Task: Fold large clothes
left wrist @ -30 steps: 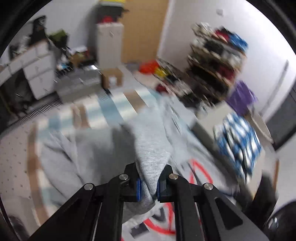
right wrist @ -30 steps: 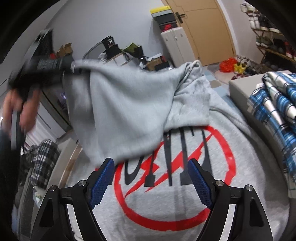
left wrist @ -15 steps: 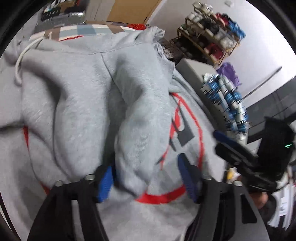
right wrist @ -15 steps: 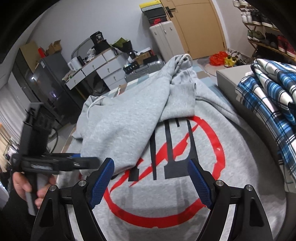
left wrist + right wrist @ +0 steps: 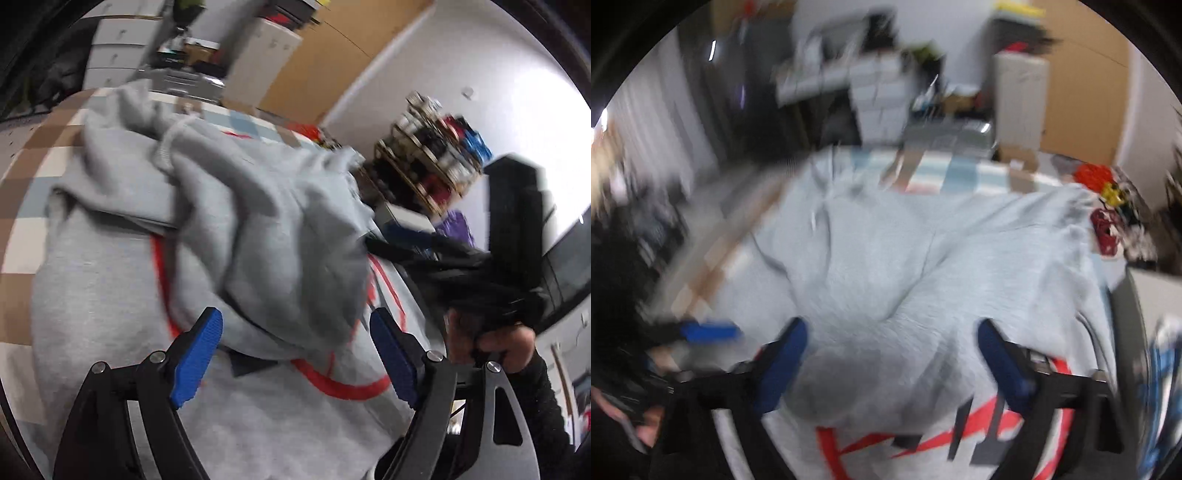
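A large grey hoodie (image 5: 110, 288) with a red and black print lies spread on a checked mat; it also fills the right wrist view (image 5: 886, 280). A sleeve (image 5: 280, 236) is folded across its front. My left gripper (image 5: 295, 354) is open and empty just above the folded sleeve's end. My right gripper (image 5: 892, 358) is open and empty over the folded part, and shows from the side in the left wrist view (image 5: 402, 232), held by a hand. The right wrist view is blurred.
The checked mat (image 5: 26, 184) lies under the hoodie. A shoe rack (image 5: 436, 162) stands at the right wall. White drawers (image 5: 879, 96), a grey case (image 5: 945, 136) and a wooden door (image 5: 1082, 74) stand beyond the mat. Blue plaid fabric (image 5: 1160, 369) lies at the right.
My left gripper let go of the sleeve, which now lies folded across the hoodie's front, and opened wide. My right gripper swung left over the folded sleeve, still open.
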`<action>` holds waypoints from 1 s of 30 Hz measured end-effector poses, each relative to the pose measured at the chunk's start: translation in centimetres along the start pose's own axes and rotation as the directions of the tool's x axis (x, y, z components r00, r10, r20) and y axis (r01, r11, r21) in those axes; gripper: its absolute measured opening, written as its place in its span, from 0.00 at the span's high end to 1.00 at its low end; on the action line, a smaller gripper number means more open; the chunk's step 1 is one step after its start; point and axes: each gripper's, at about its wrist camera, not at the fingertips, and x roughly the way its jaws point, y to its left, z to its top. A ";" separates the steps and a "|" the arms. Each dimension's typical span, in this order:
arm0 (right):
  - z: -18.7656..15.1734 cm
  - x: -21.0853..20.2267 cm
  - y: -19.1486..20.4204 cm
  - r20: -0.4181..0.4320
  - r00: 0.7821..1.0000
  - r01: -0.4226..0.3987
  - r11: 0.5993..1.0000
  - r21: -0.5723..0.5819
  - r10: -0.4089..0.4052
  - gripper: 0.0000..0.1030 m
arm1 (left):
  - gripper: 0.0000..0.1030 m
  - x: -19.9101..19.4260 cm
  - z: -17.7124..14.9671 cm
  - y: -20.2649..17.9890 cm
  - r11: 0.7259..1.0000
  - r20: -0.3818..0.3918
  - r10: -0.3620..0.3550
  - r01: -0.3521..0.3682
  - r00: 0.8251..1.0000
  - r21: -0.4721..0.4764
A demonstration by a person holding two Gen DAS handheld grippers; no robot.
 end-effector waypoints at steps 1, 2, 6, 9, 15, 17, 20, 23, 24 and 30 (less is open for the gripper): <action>0.2 1.6 0.3 -0.057 0.998 0.012 1.000 -0.020 -0.013 0.47 | 0.24 -0.1 0.2 0.4 1.000 0.005 0.000 0.000 1.000 -0.014; 0.3 3.6 0.4 -0.119 0.993 0.018 1.000 -0.020 -0.021 0.52 | 0.24 -0.2 0.5 0.7 0.999 0.012 -0.004 0.005 1.000 -0.039; -0.7 8.3 -1.0 -0.235 0.972 0.001 0.994 0.106 0.024 0.52 | 0.24 -1.2 1.2 1.9 0.988 0.052 -0.066 0.072 0.996 -0.133; -1.3 8.4 -0.4 -0.227 0.974 0.029 0.996 0.087 -0.008 0.50 | 0.24 -1.0 1.6 2.0 0.989 0.046 -0.066 0.071 0.997 -0.131; -2.3 7.0 0.2 -0.278 0.960 0.038 0.998 0.050 -0.022 0.50 | 0.24 -0.1 2.0 1.6 0.994 0.019 -0.036 0.038 0.999 -0.099; -2.6 6.3 -0.2 -0.284 0.959 0.012 0.998 0.057 0.005 0.50 | 0.24 -0.1 2.0 1.9 0.993 0.017 -0.038 0.040 0.999 -0.107; -2.6 5.0 -0.2 -0.312 0.950 0.002 1.000 -0.010 -0.005 0.52 | 0.24 -1.0 1.8 2.3 0.992 0.031 -0.039 0.042 0.999 -0.117; -1.0 3.6 -0.9 -0.302 0.952 -0.036 0.999 0.012 0.038 0.29 | 0.24 -1.5 1.7 2.1 0.995 0.048 -0.022 0.026 0.999 -0.096; -0.2 3.0 -1.1 -0.274 0.961 -0.040 0.999 0.027 0.046 0.18 | 0.24 -1.8 1.6 2.1 0.997 0.055 -0.006 0.010 0.998 -0.081; 4.5 3.5 1.9 -0.147 0.989 -0.013 0.997 -0.075 0.002 0.13 | 0.24 -3.4 1.6 3.0 0.997 0.117 0.032 -0.023 0.993 -0.072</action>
